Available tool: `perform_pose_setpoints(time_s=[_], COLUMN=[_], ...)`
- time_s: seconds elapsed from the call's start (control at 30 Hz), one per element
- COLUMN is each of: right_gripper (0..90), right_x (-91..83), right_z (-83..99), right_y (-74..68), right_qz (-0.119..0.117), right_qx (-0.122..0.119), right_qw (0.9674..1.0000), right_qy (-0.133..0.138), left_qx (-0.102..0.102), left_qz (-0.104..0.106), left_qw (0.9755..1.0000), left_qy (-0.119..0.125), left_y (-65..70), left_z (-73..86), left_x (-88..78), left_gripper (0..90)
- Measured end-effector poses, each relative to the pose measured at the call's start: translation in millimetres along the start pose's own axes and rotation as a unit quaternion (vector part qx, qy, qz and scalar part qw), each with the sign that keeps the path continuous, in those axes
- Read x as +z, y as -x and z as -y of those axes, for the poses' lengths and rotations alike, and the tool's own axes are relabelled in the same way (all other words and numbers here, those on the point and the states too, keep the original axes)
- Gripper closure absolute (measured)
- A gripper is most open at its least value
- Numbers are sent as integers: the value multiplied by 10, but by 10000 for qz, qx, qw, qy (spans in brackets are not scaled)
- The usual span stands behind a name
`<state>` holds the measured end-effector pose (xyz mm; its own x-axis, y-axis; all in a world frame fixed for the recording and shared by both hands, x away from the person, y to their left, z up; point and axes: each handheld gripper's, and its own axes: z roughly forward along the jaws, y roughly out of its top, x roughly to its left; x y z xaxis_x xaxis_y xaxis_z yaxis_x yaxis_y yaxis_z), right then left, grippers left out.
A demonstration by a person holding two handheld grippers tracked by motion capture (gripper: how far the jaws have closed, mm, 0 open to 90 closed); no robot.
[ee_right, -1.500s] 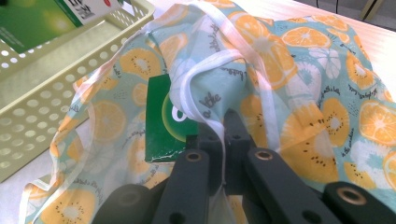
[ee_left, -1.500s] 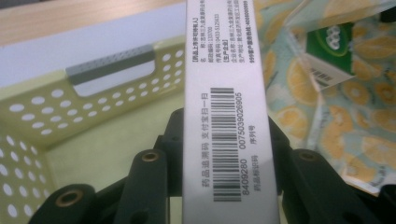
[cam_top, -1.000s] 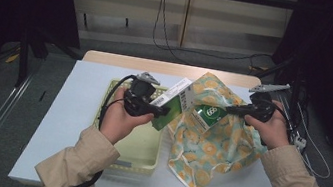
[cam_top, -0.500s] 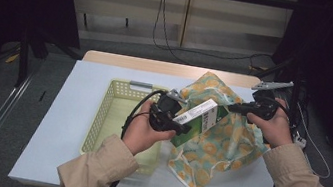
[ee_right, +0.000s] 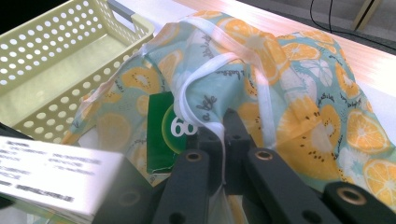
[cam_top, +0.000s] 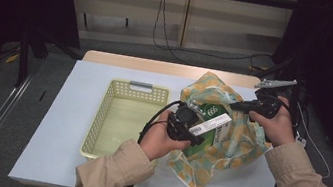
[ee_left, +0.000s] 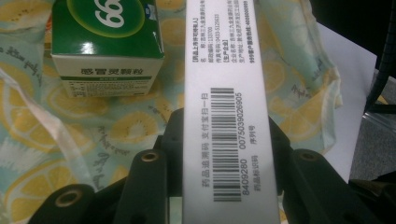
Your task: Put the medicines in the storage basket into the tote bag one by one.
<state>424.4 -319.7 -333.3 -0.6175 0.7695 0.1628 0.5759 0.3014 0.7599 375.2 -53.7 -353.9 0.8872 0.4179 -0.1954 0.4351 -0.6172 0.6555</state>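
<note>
**A:** What is on the desk (cam_top: 63,158)?

**B:** A pale yellow perforated basket (cam_top: 99,123) sits left of centre in the high view, with nothing lying in it. Just to its right lies a cloth bag (cam_top: 238,140) printed with orange and lemon slices, its mouth held open.

**A:** What does the bag hold?

**B:** A green medicine box (ee_left: 107,42) with white digits on top rests on the fabric inside the opening. The right gripper view shows the same green box (ee_right: 163,135) lying below the bag's white strap (ee_right: 201,93).

**A:** And the hands?

**B:** The left gripper (cam_top: 187,127) hovers over the bag's mouth, its fingers clamped on a long white box (ee_left: 224,116) with a barcode and small print on its face. That box lies lengthwise between the black fingers, its far end reaching over the bag beside the green box. The right gripper (ee_right: 224,135) is at the bag's far right edge, its fingers clenched on the white strap and lifting that side of the fabric.
</note>
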Motion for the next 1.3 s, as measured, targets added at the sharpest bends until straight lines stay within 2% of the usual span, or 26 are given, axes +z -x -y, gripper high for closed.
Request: perform_pose_setpoints(time_s=[0.27,0.3,0.33,0.4,0.5,0.67,0.87,0.97,1.0,1.07,1.2,1.3], right_gripper=[895,895,895,895,895,895,895,895,895,895,895,895], right_x=[-10,-8,-6,1,16,22,29,28,25,20,12,5], right_z=[8,9,10,15,32,37,51,53,52,50,48,49], right_y=[46,54,63,88,134,136,124,117,115,112,102,100], right_qz=[79,90,110,132,130,106,70,51,47,48,36,45], right_qx=[28,27,28,63,138,142,137,116,116,112,116,101], right_qw=[10000,10000,9999,9999,9998,9998,9999,9999,9999,9999,9999,9999], right_qy=[-22,-21,-11,-10,-4,14,6,6,10,15,15,13], left_qx=[24,-37,72,-2,86,27,-115,-65,-148,-186,-119,-164], left_qz=[-25,-18,-51,-66,-75,-147,-223,-288,-278,-316,-366,-362], left_qw=[10000,10000,9999,9999,9998,9996,9996,9993,9994,9992,9991,9991], left_qy=[-82,-65,-146,-104,-179,-223,-162,-220,-158,-148,-182,-167], left_y=[3,13,-1,5,-19,-65,-118,-147,-146,-152,-157,-160], left_z=[-27,-34,-43,-56,-72,-82,-97,-115,-122,-137,-173,-192], left_x=[131,151,155,187,226,301,372,383,393,406,433,456], left_gripper=[635,635,635,635,635,634,633,633,634,633,634,634])
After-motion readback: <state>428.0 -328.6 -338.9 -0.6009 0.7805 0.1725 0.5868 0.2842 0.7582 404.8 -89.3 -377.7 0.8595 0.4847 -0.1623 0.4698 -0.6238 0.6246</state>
